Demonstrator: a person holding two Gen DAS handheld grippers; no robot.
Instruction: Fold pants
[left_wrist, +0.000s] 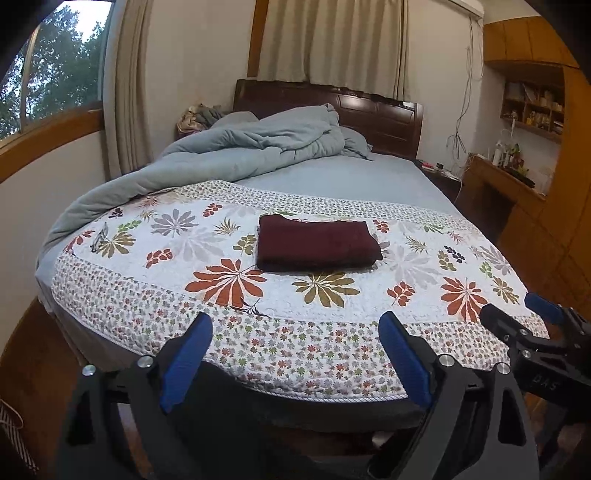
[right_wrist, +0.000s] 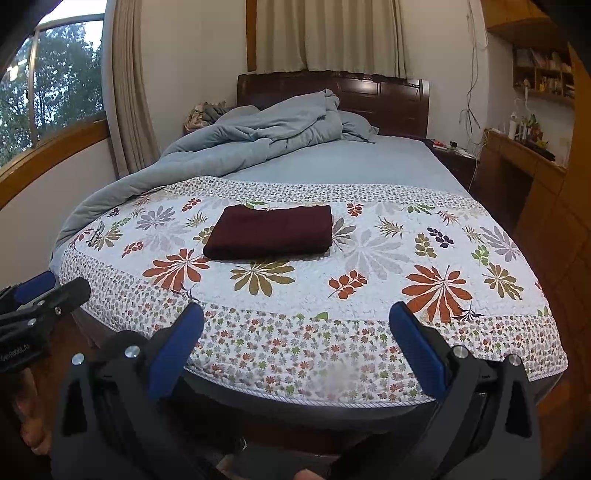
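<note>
Ahead of both pairs of blue-padded fingers, well beyond the tips: dark red pants (left_wrist: 317, 243), folded into a flat rectangle, lying on the flowered quilt (left_wrist: 258, 343) across the foot of the bed. Touched by neither tool.

Left gripper (left_wrist: 295, 338): spread wide, nothing between the pads, held off the near edge of the quilt with the floral border showing in the gap. Pants slightly right of centre between its fingers (left_wrist: 188, 354).

Right gripper (right_wrist: 295, 328): likewise spread wide and empty, level with the same near edge. Pants beyond its left finger, toward the far side of the quilt.

Further beyond the pants: crumpled grey-blue duvet (right_wrist: 266, 129) heaped against the dark wooden headboard (right_wrist: 388, 99). Off to the right of the fingers, wooden desk (right_wrist: 517, 155) with shelves above.
</note>
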